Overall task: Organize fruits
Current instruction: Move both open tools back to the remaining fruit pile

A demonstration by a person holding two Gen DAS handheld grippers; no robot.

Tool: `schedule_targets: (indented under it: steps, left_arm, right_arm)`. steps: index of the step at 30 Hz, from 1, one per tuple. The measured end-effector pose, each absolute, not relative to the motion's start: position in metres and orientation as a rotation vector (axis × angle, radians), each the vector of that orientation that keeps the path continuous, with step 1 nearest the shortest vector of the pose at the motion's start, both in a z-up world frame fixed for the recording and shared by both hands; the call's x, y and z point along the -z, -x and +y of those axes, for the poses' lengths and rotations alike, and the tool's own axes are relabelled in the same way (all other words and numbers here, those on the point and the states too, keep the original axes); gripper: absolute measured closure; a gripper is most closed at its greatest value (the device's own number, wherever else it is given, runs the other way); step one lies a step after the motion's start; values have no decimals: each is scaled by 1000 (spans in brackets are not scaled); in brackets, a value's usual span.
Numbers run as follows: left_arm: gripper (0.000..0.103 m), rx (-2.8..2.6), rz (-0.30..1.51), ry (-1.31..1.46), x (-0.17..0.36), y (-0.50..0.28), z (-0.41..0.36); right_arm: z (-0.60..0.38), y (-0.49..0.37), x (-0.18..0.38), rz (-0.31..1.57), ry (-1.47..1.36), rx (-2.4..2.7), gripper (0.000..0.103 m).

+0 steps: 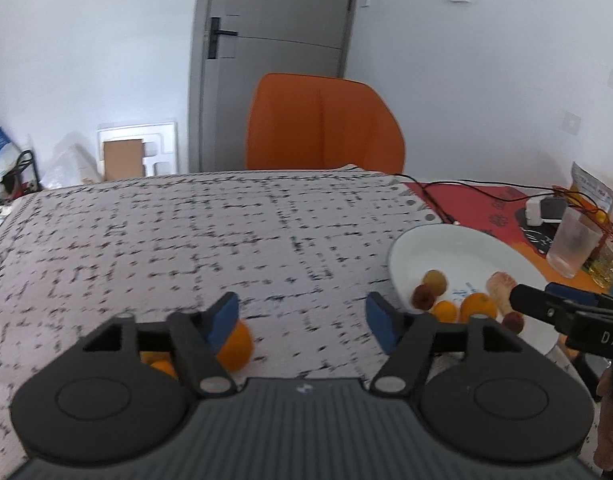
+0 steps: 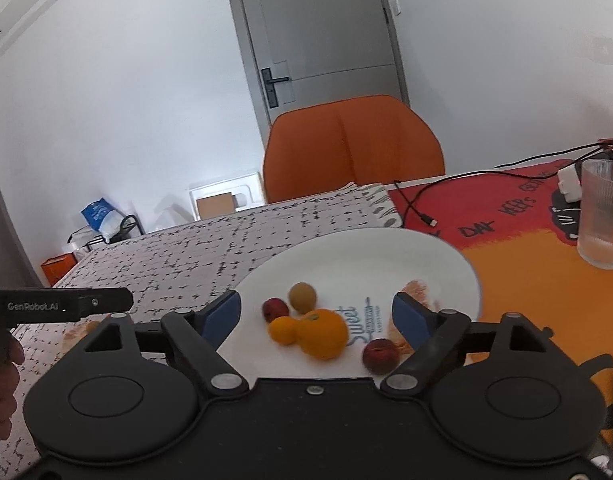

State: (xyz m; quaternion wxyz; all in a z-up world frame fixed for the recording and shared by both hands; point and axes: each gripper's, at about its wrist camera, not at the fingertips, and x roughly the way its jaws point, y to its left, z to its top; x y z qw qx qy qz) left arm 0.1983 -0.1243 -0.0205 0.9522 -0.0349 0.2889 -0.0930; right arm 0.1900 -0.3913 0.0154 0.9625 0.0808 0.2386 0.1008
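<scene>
At the lower left of the left wrist view, an orange (image 1: 235, 345) lies on the speckled tablecloth (image 1: 186, 240), partly hidden behind the left blue pad; smaller orange fruit (image 1: 159, 363) shows beneath the black finger arm there. Across the bottom centre the left gripper (image 1: 302, 316) has its jaws spread wide, with only bare cloth between the pads. Further right sits the white plate (image 1: 426, 248), holding several fruits, and the right gripper (image 1: 546, 306) reaches in over its near edge from the right side. An orange chair (image 1: 322, 120) stands behind the table, upper centre.

From the right wrist view, the right gripper's jaws are likewise wide, gripping nothing. Between the pads on the plate lie a large orange (image 2: 322, 334), a small orange (image 2: 283, 330) touching it, two red fruits (image 2: 275, 309) and a brownish one (image 2: 302, 297). A ribbed glass (image 2: 604, 212) stands at the far right.
</scene>
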Motion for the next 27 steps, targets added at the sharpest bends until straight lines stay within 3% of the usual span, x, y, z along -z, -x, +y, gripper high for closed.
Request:
schedule_targets:
  steps: [8, 27]
  left_arm:
    - [22, 114, 592, 65, 27, -182, -97]
    - [21, 3, 638, 139, 58, -171, -41]
  right_arm:
    - [-373, -186, -13, 487, -168, -238, 5]
    - [-323, -196, -8, 538, -136, -361, 3]
